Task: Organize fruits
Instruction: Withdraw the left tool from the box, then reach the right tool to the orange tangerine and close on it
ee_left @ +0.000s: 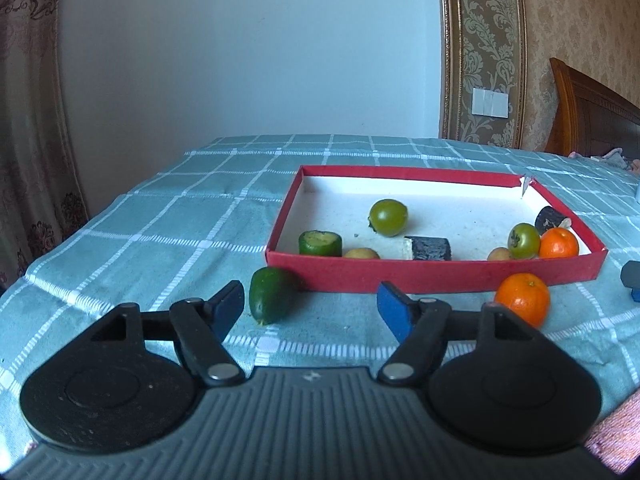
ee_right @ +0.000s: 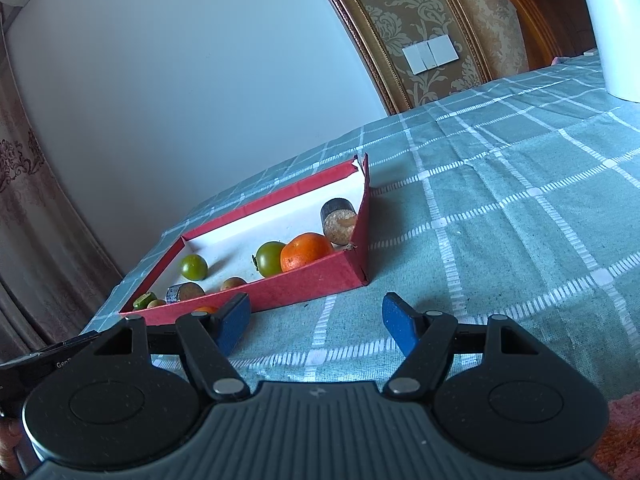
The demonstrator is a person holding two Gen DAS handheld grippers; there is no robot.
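A: What are your grippers doing right now?

B: Your left gripper (ee_left: 310, 310) has its jaws spread wide with nothing between the blue pads (ee_left: 394, 312). Your right gripper (ee_right: 316, 320) is just as wide and also grips nothing; only the checked teal tablecloth (ee_left: 160, 216) lies under both.

A: And the fruit nearest you?

B: In the left wrist view, a dark green cucumber piece (ee_left: 269, 295) lies on the cloth just beyond your left gripper's left pad, close to the near left corner of the red box (ee_left: 432, 276). A loose orange (ee_left: 522, 298) sits on the cloth just outside the box's near wall, toward its right end. Whether either touches the wall, I cannot tell.

A: Inside the box?

B: Along the near wall, from the left: a cut green piece (ee_left: 320, 243) standing on end, a small tan fruit (ee_left: 361, 253), a dark cylinder (ee_left: 427, 248) lying on its side, another small tan fruit (ee_left: 499, 254), a green tomato (ee_left: 523, 241) and a second orange (ee_left: 559, 243) in the near right corner, the last 2 side by side. Farther back, another green tomato (ee_left: 388, 217) sits alone near the middle, and a second dark cylinder (ee_left: 552, 219) leans by the right wall.

A: Beyond that?

B: A white container (ee_right: 608, 28) stands at the tablecloth's far right edge in the right wrist view.
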